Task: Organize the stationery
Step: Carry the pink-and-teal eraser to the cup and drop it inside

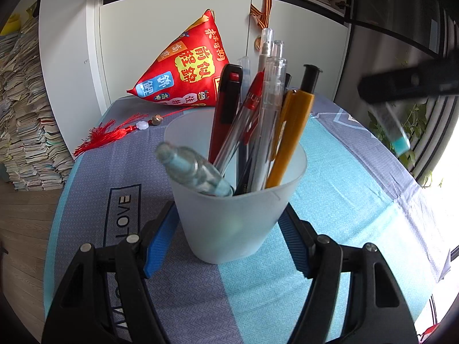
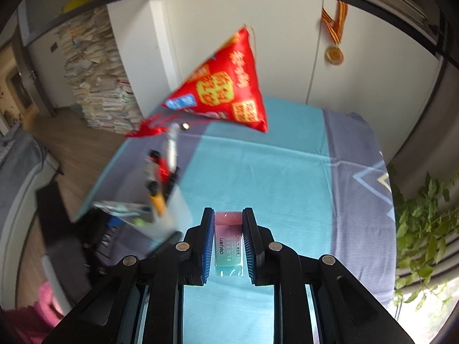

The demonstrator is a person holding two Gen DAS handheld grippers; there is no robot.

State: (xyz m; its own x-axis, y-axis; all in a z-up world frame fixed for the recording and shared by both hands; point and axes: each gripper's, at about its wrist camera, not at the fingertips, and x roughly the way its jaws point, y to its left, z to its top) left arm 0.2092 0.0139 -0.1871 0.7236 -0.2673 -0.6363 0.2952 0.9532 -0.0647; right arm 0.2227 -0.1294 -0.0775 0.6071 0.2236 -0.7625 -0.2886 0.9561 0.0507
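A frosted plastic cup (image 1: 229,223) stands on the blue cloth, and my left gripper (image 1: 228,215) is shut on it, its blue pads (image 1: 160,238) pressing both sides. Several pens (image 1: 266,109) and a clear blue tube (image 1: 192,169) stick out of the cup. Held off the cloth, my right gripper (image 2: 228,212) is shut on a pink and teal eraser (image 2: 228,243). In the left wrist view the right gripper (image 1: 401,86) is a blur at the upper right, with the eraser (image 1: 398,137) hanging below it. The right wrist view shows the cup (image 2: 169,215) blurred at its lower left.
A red triangular cushion (image 1: 183,68) with a red tassel (image 1: 106,134) lies at the table's far end, against white cupboard doors. The blue patterned tablecloth (image 2: 258,172) covers the table. Paper stacks (image 1: 25,114) stand left, a plant (image 2: 424,229) right.
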